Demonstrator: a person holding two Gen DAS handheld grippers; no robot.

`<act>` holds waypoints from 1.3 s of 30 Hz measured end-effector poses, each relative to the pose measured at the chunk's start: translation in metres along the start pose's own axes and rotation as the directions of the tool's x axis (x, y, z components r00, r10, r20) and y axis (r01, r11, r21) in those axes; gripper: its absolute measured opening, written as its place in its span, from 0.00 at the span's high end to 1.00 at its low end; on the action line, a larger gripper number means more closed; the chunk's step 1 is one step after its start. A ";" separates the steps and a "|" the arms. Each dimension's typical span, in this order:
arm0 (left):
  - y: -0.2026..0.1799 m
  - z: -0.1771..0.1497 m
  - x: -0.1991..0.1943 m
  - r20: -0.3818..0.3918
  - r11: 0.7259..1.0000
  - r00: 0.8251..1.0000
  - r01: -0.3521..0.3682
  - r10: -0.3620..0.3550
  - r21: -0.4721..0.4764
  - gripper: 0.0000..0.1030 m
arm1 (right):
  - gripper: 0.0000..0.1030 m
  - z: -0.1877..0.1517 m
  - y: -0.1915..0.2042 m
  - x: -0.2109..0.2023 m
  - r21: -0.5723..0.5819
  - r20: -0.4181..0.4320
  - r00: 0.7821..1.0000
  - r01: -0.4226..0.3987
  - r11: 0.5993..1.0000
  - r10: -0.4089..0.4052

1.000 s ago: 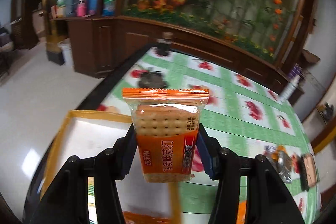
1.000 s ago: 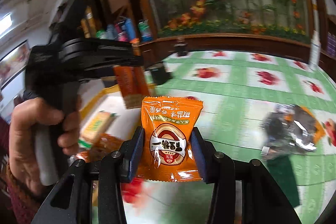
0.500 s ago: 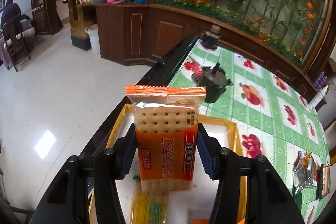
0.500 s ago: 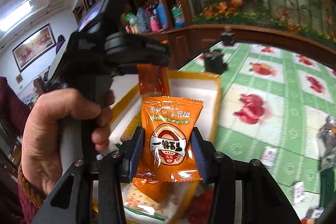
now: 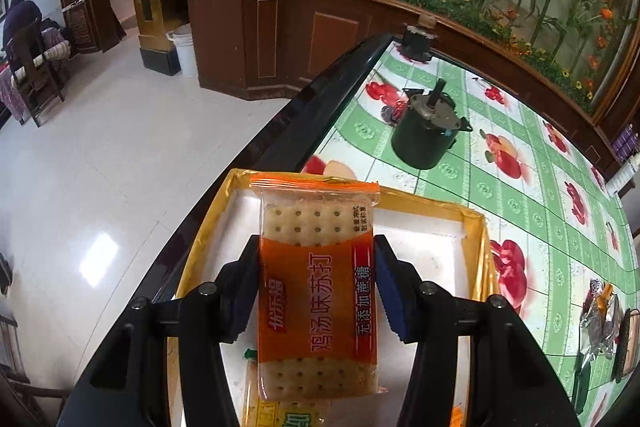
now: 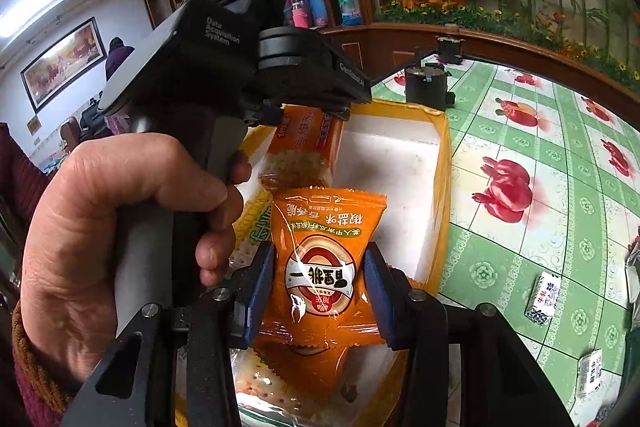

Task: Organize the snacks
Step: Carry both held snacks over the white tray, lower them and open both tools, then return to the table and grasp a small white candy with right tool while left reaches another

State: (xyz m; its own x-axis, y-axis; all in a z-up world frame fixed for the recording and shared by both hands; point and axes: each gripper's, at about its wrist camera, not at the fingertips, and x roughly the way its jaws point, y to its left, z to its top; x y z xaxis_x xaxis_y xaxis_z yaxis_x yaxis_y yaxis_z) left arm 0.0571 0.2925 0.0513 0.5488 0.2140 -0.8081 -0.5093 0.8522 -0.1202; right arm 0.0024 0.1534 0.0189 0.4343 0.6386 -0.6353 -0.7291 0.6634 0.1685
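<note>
Two handheld grippers hang over a yellow-rimmed white tray (image 5: pixel 478 227) at the edge of a table (image 5: pixel 520 163) covered in green-checked, fruit-printed oilcloth. The left gripper (image 5: pixel 318 285) is clamped on a cracker pack (image 5: pixel 318 291), its blue pads pressing the orange wrapper from both sides; the pack stands upright above the tray, its crimped top edge toward twelve o'clock. Under it, at six o'clock, a yellow-green packet (image 5: pixel 280 415) lies on the tray floor.

The right gripper (image 6: pixel 320 285) is clamped on an orange pouch (image 6: pixel 322 263), printed with a round emblem and held upside down as this camera sees it. In the right wrist view the pouch hangs over the near end of the tray (image 6: pixel 442 187), where more snack packs (image 6: pixel 312 375) lie heaped beneath it. At ten o'clock in that view the person's left hand (image 6: pixel 116 235) grips the handle of the left gripper (image 6: pixel 304 115), whose cracker pack (image 6: pixel 300 151) hangs just above the pouch, the two close together; whether they touch cannot be told.

On the cloth past the tray, at one o'clock in the left wrist view, sits a dark round pot (image 5: pixel 424 135), with a second, smaller dark object (image 5: pixel 416 41) farther back by the wooden ledge. Small wrapped candies (image 6: pixel 542 297) lie on the cloth at three to four o'clock of the right gripper.
</note>
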 end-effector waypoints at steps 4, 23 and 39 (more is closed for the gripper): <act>0.003 0.002 0.002 -0.008 1.000 1.000 -0.006 0.005 -0.015 0.48 | 0.51 -0.001 0.001 0.000 -0.003 -0.005 1.000 -0.006 1.000 0.006; 0.000 0.004 -0.014 0.046 0.995 0.995 0.087 -0.085 -0.042 0.33 | 0.44 0.008 -0.012 -0.027 0.029 0.079 0.997 -0.011 1.000 0.008; -0.002 0.005 -0.026 0.093 0.991 0.989 0.124 -0.118 -0.053 0.33 | 0.34 0.017 -0.041 -0.060 0.129 0.189 0.981 -0.063 0.990 0.037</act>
State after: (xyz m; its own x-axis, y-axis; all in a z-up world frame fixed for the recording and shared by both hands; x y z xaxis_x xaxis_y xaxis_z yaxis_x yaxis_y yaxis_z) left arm 0.0472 0.2881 0.0752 0.6645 0.1552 -0.7310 -0.4722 0.8454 -0.2498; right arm 0.0148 0.0949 0.0627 0.4986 0.7251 -0.4750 -0.6803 0.6669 0.3040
